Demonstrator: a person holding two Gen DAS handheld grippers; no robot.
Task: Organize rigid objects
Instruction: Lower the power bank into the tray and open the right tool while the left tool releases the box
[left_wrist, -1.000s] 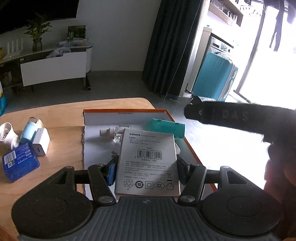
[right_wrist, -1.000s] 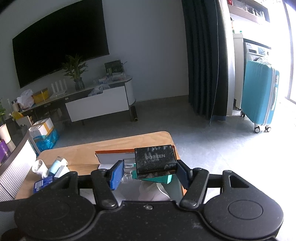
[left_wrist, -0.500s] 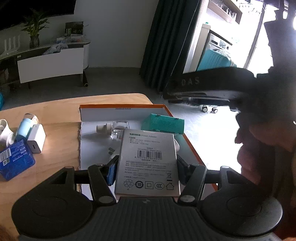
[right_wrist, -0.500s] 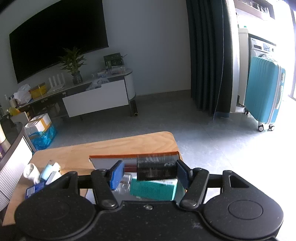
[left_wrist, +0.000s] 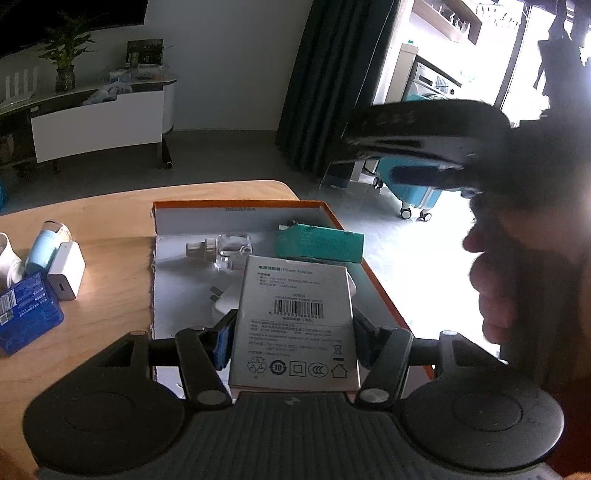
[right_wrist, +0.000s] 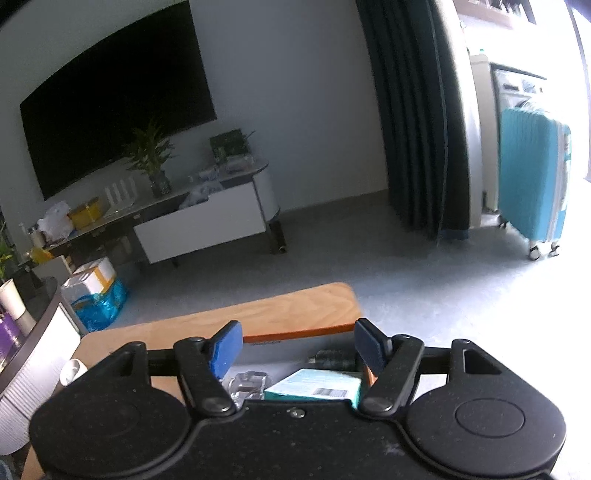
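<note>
**Left fingers clamp the adapter box; right fingers spread above the tray**

The left gripper (left_wrist: 293, 341) has its blue-padded fingers (left_wrist: 224, 341) pressed on both sides of a grey power adapter box (left_wrist: 295, 321), label side up, held above the near end of an orange-rimmed tray (left_wrist: 328, 212). The right gripper (right_wrist: 297, 349) has nothing between its fingers (right_wrist: 225, 350); its jaws are opening, and it hangs over the same tray.

Inside the tray lie a teal box (left_wrist: 319, 245) at the far right, a clear small bottle (left_wrist: 221, 251) with a white cap left of it, and a white plug (left_wrist: 227, 301) partly hidden under the held box. In the right wrist view a dark object (right_wrist: 332, 358) lies in the tray just beyond the teal box; what it is I cannot tell.

The tray sits on a wooden tabletop (left_wrist: 110, 229). Left of it lie a white charger (left_wrist: 66, 275), a pale blue bottle (left_wrist: 44, 245) and a blue pack (left_wrist: 26, 315), close together. A hand (left_wrist: 517, 288) bearing the right gripper shows at the right edge of the left wrist view.
</note>
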